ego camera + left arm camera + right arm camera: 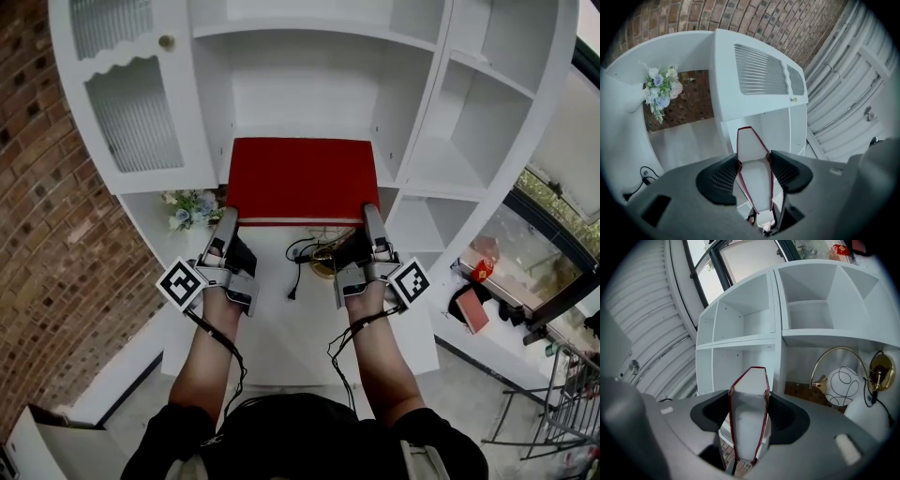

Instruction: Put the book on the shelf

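Both grippers are clamped on one thing: the left gripper (228,221) and the right gripper (372,217) each pinch a near corner of the large red hardcover book (302,178). In each gripper view the dark pads press on the red covers with the white page edge between them. The book lies flat and level at the centre of the head view, lifted above the white tabletop (309,328), which carries the brass lamp with a white globe (323,258) and a black cable (298,272). The book's far edge sits at the mouth of the middle open compartment of the white shelf unit (309,103). Whether that edge already rests on the compartment's board is hard to tell from above. A small bunch of pale artificial flowers (187,208) stands at the book's lower left. The step in hand looks like the feed-in: book grasped and lined up, not yet set down. The next move likely calls for pushing both grippers forward together so the book stays square and clear of the compartment's side walls. The book should then settle on the board before either grip lets go.
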Action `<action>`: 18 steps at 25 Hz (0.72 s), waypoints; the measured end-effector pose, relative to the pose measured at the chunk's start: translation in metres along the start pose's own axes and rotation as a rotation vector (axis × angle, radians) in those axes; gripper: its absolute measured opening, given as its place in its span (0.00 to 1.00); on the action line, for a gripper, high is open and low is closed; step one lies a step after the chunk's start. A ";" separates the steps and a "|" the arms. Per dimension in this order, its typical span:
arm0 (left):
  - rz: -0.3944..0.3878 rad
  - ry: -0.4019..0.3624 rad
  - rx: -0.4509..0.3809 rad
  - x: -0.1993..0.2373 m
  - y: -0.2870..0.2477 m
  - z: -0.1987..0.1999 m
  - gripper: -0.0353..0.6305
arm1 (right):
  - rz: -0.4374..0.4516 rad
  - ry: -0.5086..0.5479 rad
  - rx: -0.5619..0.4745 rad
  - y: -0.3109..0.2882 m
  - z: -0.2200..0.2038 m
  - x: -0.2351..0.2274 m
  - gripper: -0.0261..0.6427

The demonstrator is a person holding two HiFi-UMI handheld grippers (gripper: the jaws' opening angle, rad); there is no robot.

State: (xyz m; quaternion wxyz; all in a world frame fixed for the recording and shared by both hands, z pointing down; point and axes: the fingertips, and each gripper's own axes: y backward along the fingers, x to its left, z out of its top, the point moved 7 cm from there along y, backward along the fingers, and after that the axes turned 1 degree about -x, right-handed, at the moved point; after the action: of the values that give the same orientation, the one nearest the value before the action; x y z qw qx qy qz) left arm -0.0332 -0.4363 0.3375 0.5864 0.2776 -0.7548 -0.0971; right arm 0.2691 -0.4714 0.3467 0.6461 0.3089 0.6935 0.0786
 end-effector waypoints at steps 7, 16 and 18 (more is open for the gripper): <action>0.042 0.005 -0.019 0.009 -0.025 0.010 0.41 | -0.072 -0.002 0.000 -0.022 0.003 -0.006 0.43; 0.080 -0.100 -0.039 0.019 -0.047 0.016 0.42 | -0.100 0.008 -0.003 -0.038 0.009 -0.017 0.44; 0.088 -0.129 -0.039 0.019 -0.052 0.018 0.42 | -0.108 0.010 -0.008 -0.042 0.011 -0.017 0.44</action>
State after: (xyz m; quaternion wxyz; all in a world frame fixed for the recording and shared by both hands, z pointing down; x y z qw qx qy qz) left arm -0.0368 -0.4926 0.3236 0.5458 0.2259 -0.8002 -0.1038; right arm 0.2654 -0.5176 0.3382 0.6473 0.2678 0.7120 0.0480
